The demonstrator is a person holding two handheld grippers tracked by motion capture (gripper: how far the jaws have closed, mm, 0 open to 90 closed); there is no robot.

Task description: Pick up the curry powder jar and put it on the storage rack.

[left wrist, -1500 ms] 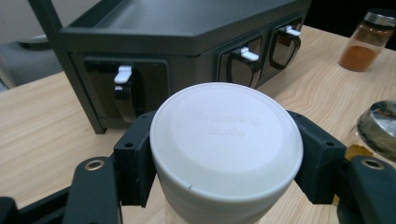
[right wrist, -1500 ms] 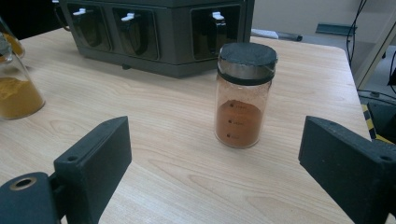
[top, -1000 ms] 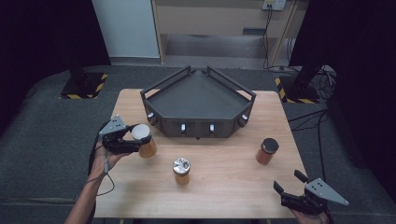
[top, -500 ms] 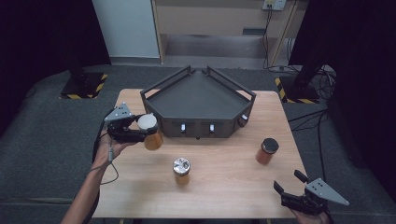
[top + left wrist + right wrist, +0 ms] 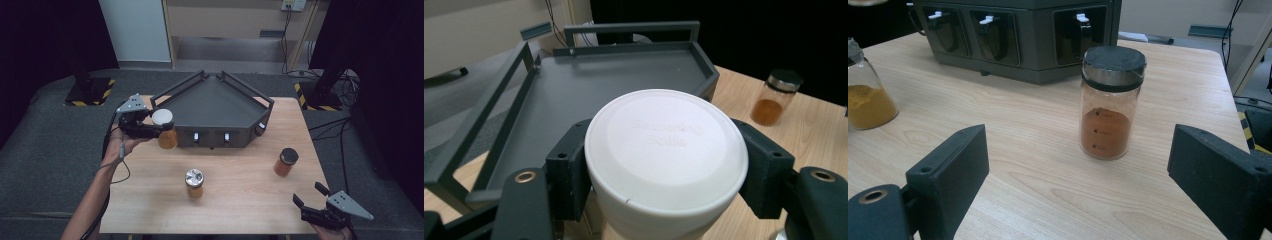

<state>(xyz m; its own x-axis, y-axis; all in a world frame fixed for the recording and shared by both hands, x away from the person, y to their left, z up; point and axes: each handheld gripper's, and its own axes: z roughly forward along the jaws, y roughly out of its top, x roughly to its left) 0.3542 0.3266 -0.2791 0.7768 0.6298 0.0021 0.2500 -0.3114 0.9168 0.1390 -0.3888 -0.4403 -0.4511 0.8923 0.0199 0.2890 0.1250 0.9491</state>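
Dark curtains all round, grey floor, wooden bench [image 5: 235,200] in the middle with a dark grey tray rack [image 5: 215,102] at its far edge. Big move on the left: white-lidded jar [image 5: 165,131] up off the bench since a second ago, carried away from the left edge toward the rack's near-left corner, now hanging just beside it. Left gripper [image 5: 150,131] clenched on that jar, fingers [image 5: 566,175] pressed to both sides just under the white lid [image 5: 666,145], orange contents showing below in the high view. Looks like a lift-and-place under way, rack deck the likely landing spot, jar already about level with the rim. From the left gripper view, open grey deck straight ahead beyond the lid, railings either side. Right gripper [image 5: 312,210] parked at the near-right corner, no shift in the last second, fingers [image 5: 950,170] spread wide and gripping nothing. Black-lidded jar [image 5: 1108,102] of reddish powder standing upright ahead of them, well apart, near the right edge. Silver-lidded jar [image 5: 194,182] upright mid-bench, untouched, same spot as before. Next up, probably: over the railing and down onto the deck.
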